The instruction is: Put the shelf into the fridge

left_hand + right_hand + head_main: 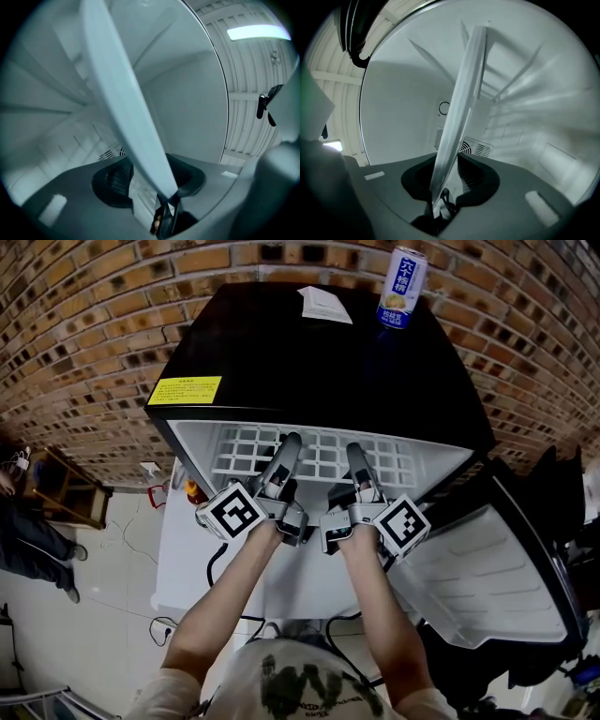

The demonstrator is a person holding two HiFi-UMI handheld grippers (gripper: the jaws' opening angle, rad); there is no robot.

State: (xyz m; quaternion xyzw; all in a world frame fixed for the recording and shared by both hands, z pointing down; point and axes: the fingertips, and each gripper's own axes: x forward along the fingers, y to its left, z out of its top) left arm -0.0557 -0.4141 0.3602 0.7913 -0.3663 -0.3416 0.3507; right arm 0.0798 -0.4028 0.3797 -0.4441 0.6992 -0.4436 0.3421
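Note:
The white grid shelf (319, 454) lies level inside the open black fridge (309, 362). Both grippers reach in over its front edge. My left gripper (291, 442) straddles the shelf's front bar (122, 93). In the left gripper view (154, 180) a strip of fridge wall shows between the bar and one pad, so the jaws stand loose around it. My right gripper (354, 451) straddles the same bar (461, 93) further right. There too (447, 176) a thin gap shows beside the bar.
A blue and white can (403, 287) and a white paper (325, 304) rest on the fridge top, which carries a yellow label (185, 390). The fridge door (487, 577) hangs open to the right. A wooden chair (66, 493) stands left.

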